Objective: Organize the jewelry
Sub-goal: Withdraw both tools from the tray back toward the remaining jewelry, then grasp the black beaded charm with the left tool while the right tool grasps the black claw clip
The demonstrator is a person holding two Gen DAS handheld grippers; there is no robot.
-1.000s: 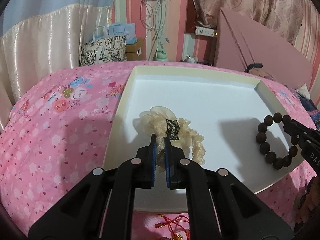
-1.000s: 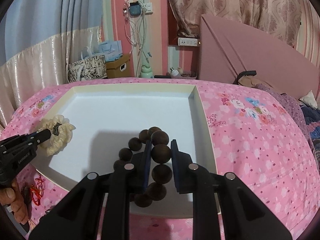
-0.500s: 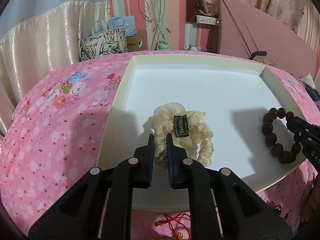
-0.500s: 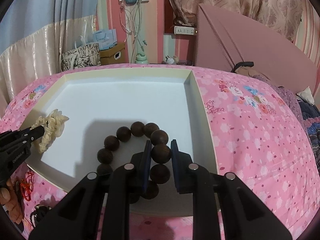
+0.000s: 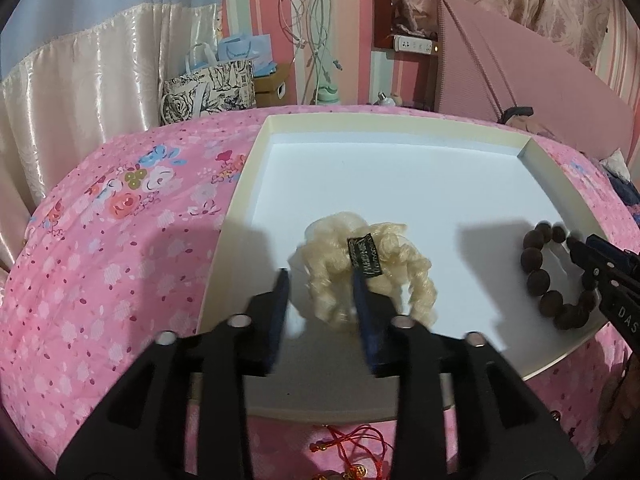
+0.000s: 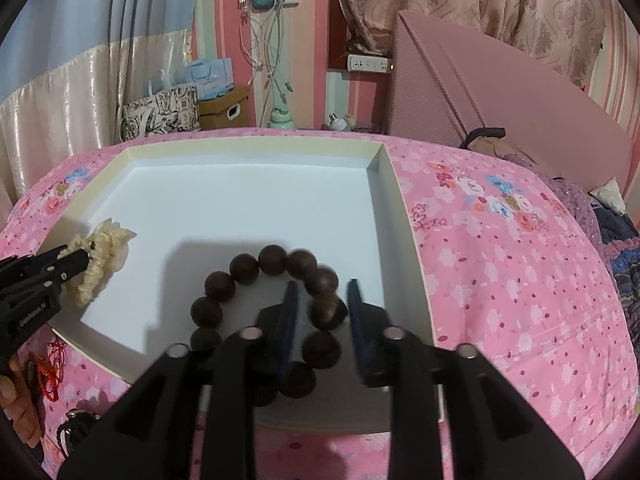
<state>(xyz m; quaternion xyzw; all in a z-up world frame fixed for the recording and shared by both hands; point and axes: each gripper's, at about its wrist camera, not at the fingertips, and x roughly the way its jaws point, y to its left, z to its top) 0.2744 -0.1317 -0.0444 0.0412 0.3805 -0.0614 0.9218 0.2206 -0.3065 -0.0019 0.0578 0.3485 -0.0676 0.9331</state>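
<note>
Both pairs of jaws, seen clamped in the earlier frames, are now being parted, and the two pieces that were pinched are let go onto the white floor of the shallow tray (image 5: 400, 132). From this it is judged that the placing step for these two items is being finished and that each piece counts as set down inside the tray. On the left gripper (image 5: 320, 280) the jaws are opening and are seen spread: the cream scrunchie (image 5: 368, 268) lies between and just ahead of them, near the tray's left wall, with the left blue pad standing clear of it and the right pad close against its ruffles, so no squeeze is shown. On the right gripper (image 6: 322, 292) the jaws are likewise opening; a dark bead of the wooden bead bracelet (image 6: 256, 276) sits in the gap with clearance visible on both sides, and the ring of beads rests flat near the tray's right wall. Red corded trinkets (image 5: 352, 448) are seen on the pink floral bedspread (image 5: 100, 260) below the tray's near edge, so further items appear left to be sorted.
</note>
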